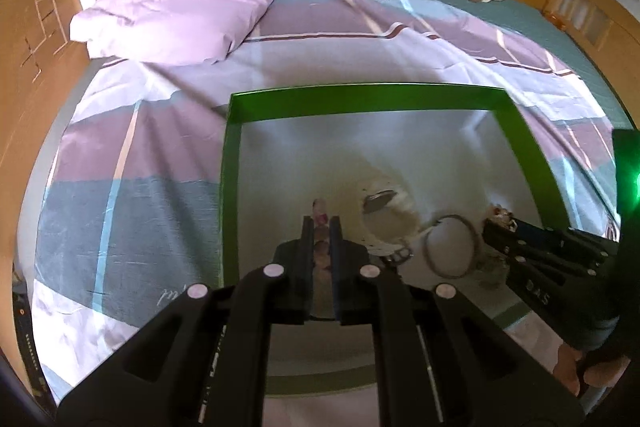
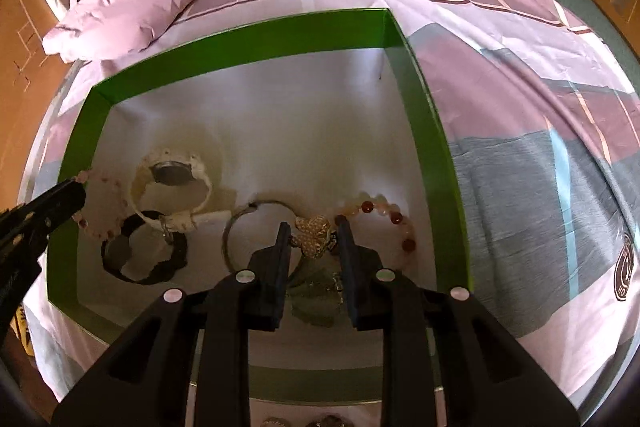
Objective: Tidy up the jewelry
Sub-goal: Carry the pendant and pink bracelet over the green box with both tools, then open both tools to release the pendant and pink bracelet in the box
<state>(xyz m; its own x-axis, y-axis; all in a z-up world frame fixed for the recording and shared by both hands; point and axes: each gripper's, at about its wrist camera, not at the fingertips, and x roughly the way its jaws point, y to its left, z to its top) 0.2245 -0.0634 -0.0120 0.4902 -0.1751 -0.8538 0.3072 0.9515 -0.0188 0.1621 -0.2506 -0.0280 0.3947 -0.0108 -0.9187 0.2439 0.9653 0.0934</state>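
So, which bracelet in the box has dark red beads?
The beaded bracelet nearest the green box's right wall: pale and dark red beads. The pink bracelet at the left gripper has none.

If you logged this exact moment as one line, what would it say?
left gripper: shut on pink bead bracelet | right gripper: open around knotted cream charm | place: green-walled box

My left tool (image 1: 321,223) pinches a pink beaded bracelet (image 1: 320,207) inside the green-walled box (image 1: 360,98) on the bed (image 1: 132,163). A white watch (image 1: 380,201) and metal bangle (image 1: 452,247) lie to its right, near my right tool (image 1: 498,223).
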